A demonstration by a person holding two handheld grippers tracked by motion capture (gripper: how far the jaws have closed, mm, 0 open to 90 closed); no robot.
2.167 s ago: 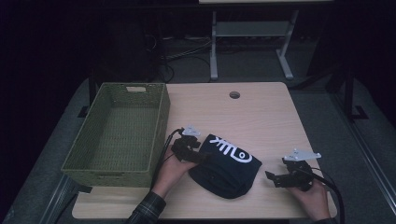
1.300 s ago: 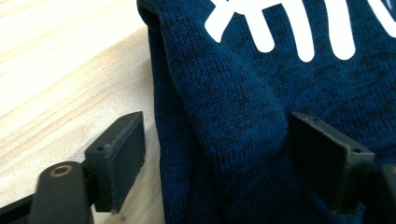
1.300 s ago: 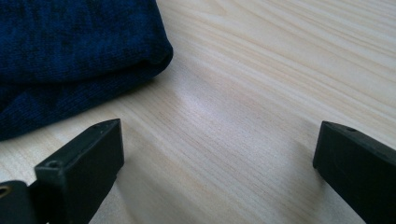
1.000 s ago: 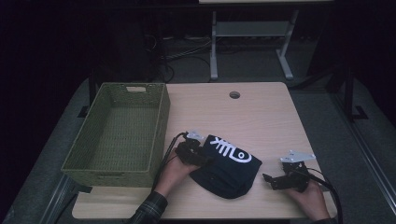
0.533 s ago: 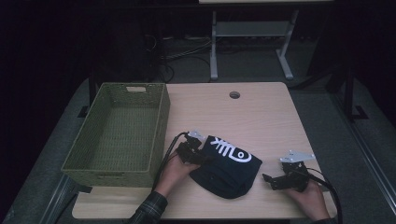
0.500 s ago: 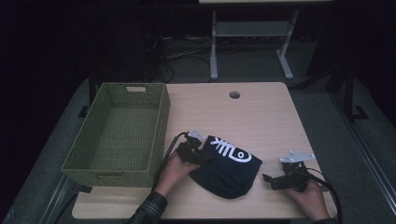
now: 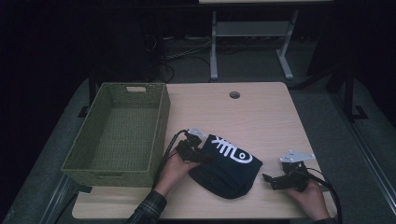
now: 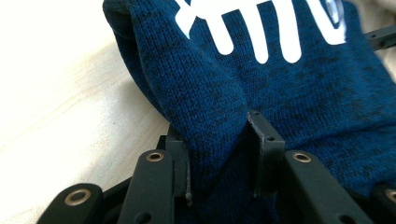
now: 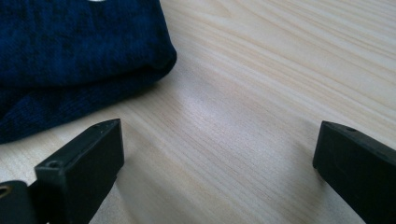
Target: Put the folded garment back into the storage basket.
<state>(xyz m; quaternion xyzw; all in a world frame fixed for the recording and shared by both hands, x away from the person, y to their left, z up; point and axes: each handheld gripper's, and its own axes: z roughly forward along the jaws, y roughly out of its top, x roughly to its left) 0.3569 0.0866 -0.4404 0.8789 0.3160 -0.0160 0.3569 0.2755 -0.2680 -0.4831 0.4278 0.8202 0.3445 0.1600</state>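
One dark blue knitted garment (image 7: pixel 227 167) with a white fish-bone print lies folded on the near half of the desk (image 7: pixel 261 116), between the two grippers. The left gripper (image 7: pixel 194 151) sits at the garment's left edge, held by the person's left hand (image 7: pixel 173 170). In the left gripper view a raised fold of the blue knit (image 8: pixel 210 121) stands between its two black fingers (image 8: pixel 264 140), which have just been closing and now pinch that fold from both sides.

The right gripper (image 7: pixel 273 179) rests low over the desk at the near right, just beside the garment's right edge but apart from it, held by the right hand (image 7: pixel 308 198). In the right gripper view its two fingers (image 9: pixel 81 161) are spread wide with bare wood between them, and the garment's corner (image 9: pixel 70 56) lies beyond them to the left.

One green woven basket (image 7: pixel 161 121) stands on the left side of the desk, its right wall just beside the left gripper. One round hole (image 7: pixel 234 94) marks the far middle of the desk. A cable trails from each gripper, two in all.
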